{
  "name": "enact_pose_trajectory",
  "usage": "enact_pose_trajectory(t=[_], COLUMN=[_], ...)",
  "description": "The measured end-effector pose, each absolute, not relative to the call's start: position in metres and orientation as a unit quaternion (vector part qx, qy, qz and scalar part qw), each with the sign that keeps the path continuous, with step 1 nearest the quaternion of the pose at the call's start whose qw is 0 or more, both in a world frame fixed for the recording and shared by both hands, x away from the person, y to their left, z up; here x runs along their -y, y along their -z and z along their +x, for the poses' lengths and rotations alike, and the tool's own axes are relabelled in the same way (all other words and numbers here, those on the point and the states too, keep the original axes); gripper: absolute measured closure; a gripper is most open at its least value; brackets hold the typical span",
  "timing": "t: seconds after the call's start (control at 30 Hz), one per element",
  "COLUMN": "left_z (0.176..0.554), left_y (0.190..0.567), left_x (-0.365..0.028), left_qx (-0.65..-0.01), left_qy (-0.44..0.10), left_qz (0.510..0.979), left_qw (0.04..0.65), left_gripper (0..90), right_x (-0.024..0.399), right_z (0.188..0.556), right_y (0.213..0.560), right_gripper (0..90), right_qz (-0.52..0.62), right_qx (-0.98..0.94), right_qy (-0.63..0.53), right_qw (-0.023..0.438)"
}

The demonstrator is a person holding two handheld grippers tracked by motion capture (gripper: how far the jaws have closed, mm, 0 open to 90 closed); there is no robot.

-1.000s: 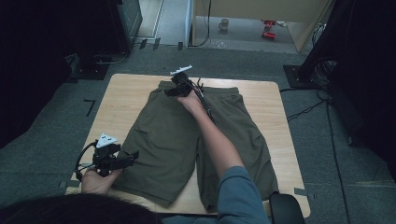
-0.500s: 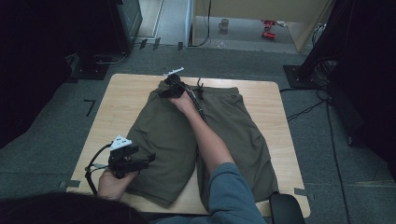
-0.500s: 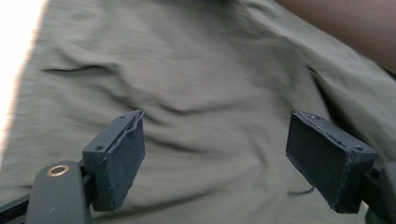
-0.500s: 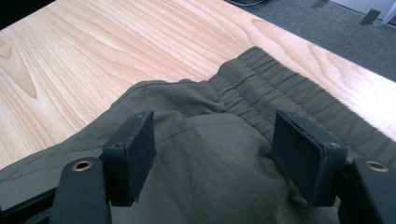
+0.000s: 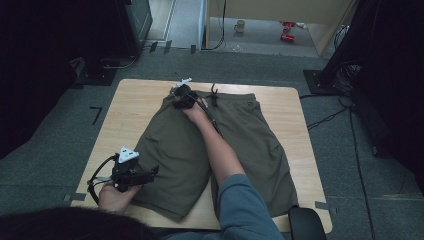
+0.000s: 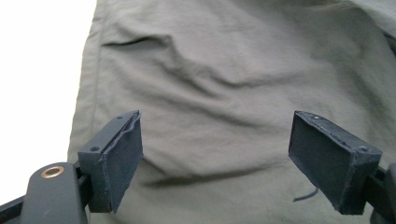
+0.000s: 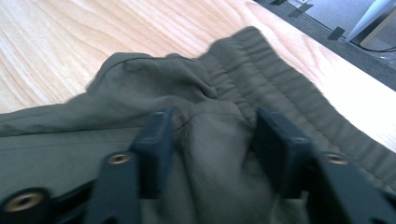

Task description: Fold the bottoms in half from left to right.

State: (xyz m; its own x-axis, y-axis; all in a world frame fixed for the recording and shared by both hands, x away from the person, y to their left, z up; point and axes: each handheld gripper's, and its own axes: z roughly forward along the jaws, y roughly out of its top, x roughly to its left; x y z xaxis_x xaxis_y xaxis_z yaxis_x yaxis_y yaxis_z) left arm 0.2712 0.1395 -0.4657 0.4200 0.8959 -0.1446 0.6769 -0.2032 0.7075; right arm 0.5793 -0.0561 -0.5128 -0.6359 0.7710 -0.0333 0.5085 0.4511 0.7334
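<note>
On the pale wooden desk [image 5: 280, 105] lay flat olive-green fabric shorts [image 5: 250, 140]. Right gripper [image 5: 184, 96] at the waistband's left corner: fingers [image 7: 154, 135] had just been closing, a fold of fabric bunched between them (contact unclear). Left gripper [image 5: 145, 174], fingers wide open, hovered over the near leg.

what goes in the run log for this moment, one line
item: olive shorts flat on table | right claw: at waistband corner, closing, fabric bunched between jaws | left claw: open above leg hem
</note>
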Motion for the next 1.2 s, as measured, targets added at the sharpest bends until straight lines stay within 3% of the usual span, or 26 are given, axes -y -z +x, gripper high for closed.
enact_pose_trajectory(t=[0.1, 0.37, 0.63, 0.77, 0.87, 1.0, 1.07, 1.17, 1.2], left_z=[0.274, 0.284, 0.292, 0.291, 0.286, 0.28, 0.279, 0.28, 0.281], left_y=[0.471, 0.48, 0.497, 0.499, 0.499, 0.498, 0.497, 0.495, 0.495], left_x=[-0.147, -0.164, -0.168, -0.165, -0.16, -0.153, -0.151, -0.149, -0.149], left_qx=[-0.531, -0.554, -0.572, -0.574, -0.56, -0.536, -0.527, -0.525, -0.525], left_qy=[-0.152, -0.169, -0.137, -0.158, -0.183, -0.18, -0.17, -0.13, -0.12], left_qz=[0.757, 0.753, 0.763, 0.762, 0.77, 0.781, 0.786, 0.79, 0.791], left_qw=[0.35, 0.313, 0.267, 0.254, 0.248, 0.265, 0.274, 0.289, 0.29], left_gripper=[18.3, 16.7, 12.4, 15.5, 25.6, 53.4, 63.1, 85.4, 85.4], right_x=[0.067, 0.08, 0.081, 0.082, 0.081, 0.08, 0.079, 0.075, 0.075], right_z=[0.58, 0.583, 0.583, 0.582, 0.581, 0.577, 0.577, 0.575, 0.575], right_y=[0.515, 0.513, 0.513, 0.514, 0.514, 0.515, 0.515, 0.511, 0.511], right_gripper=[63.6, 64.8, 64.9, 65.4, 67.7, 74.4, 78.2, 84.5, 84.5], right_qz=[0.382, 0.385, 0.387, 0.389, 0.39, 0.392, 0.394, 0.392, 0.392], right_qx=[-0.828, -0.831, -0.829, -0.827, -0.824, -0.821, -0.823, -0.83, -0.83], right_qy=[-0.365, -0.355, -0.357, -0.36, -0.36, -0.357, -0.351, -0.333, -0.333], right_qw=[0.187, 0.189, 0.189, 0.188, 0.197, 0.212, 0.213, 0.217, 0.217])
